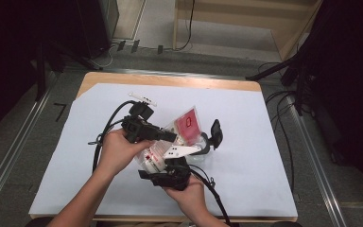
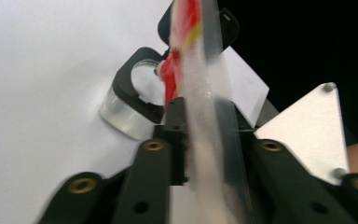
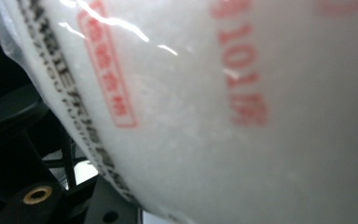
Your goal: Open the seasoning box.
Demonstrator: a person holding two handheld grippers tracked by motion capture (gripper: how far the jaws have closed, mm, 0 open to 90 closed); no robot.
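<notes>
Here, near the middle of the white-covered tabletop point(image 1: 246, 142), I hold a clear plastic bag of white grains with red print point(image 1: 185, 126) between both tools. My left gripper point(image 1: 169, 136) is clamped on the bag's thin edge. My right gripper point(image 1: 203, 146) sits pressed against its bulging side; I cannot tell its grip. A small white plastic piece point(image 1: 142, 99) lies near the far edge. Broad open room stretches toward the right edge and the near left corner.
</notes>
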